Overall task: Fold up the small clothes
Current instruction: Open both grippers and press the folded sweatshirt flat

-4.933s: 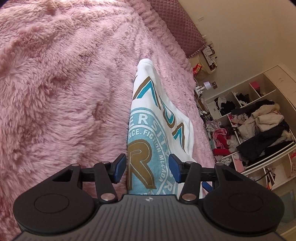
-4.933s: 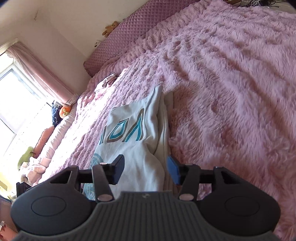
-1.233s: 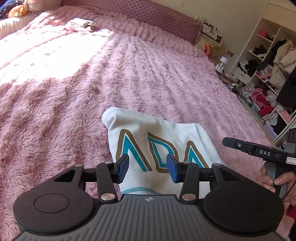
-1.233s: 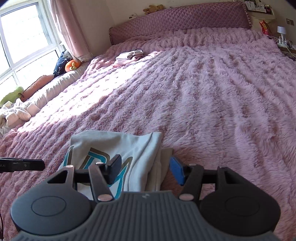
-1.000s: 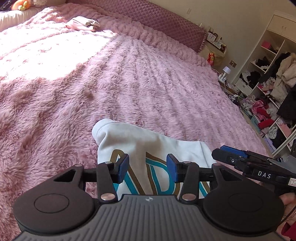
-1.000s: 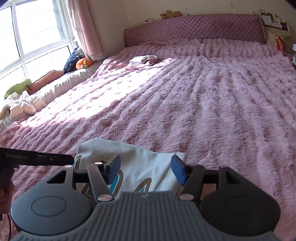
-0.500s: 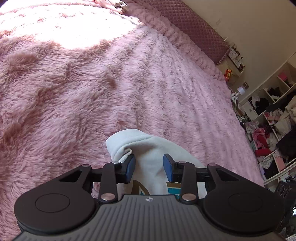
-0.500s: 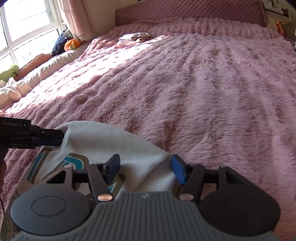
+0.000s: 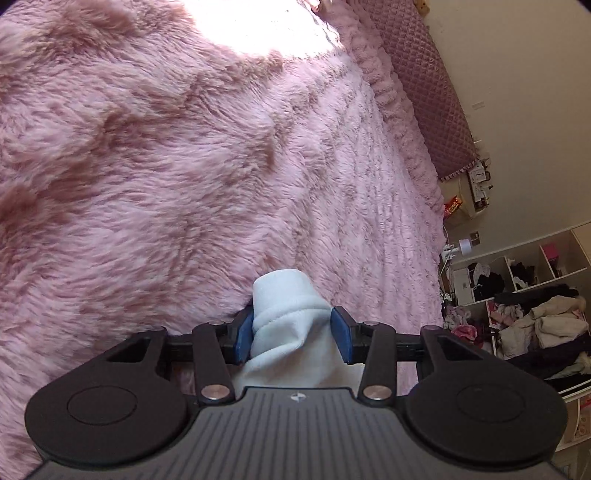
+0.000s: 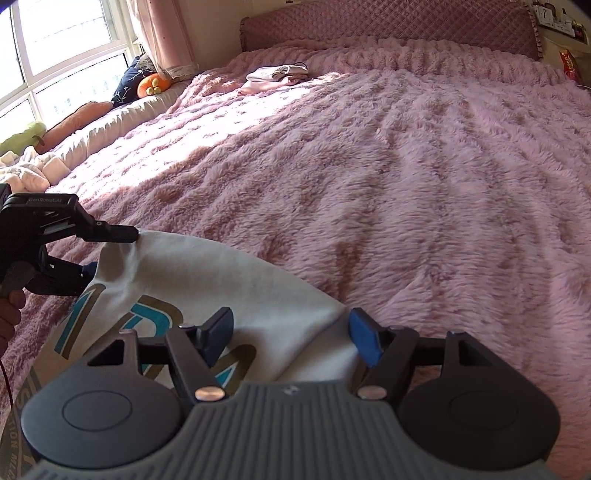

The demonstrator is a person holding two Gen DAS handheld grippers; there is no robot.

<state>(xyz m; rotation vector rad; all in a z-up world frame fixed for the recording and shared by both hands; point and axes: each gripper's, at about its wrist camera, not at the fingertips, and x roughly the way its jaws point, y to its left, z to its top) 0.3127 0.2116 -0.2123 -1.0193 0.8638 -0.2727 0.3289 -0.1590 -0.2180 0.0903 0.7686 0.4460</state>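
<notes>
A white sweatshirt point(image 10: 221, 288) with a teal and brown print lies on the pink furry bedspread point(image 10: 406, 184). My left gripper point(image 9: 291, 334) has its blue pads around a bunched white corner of the sweatshirt point(image 9: 284, 306); the left pad touches the cloth and a gap shows at the right pad. The left gripper also shows in the right wrist view point(image 10: 114, 240), at the sweatshirt's far left corner. My right gripper point(image 10: 291, 332) is open, its pads spread over the sweatshirt's near right edge.
Small folded pale clothes point(image 10: 277, 75) lie far up the bed near the quilted headboard point(image 10: 388, 29). Cushions and soft toys point(image 10: 147, 85) line the window side. Open shelves stuffed with clothes point(image 9: 528, 314) stand beyond the bed's right edge.
My left gripper has dropped onto the sweatshirt's corner, and the cloth now bunches between its pads. My right gripper has stayed open and shifted slightly along the near edge.
</notes>
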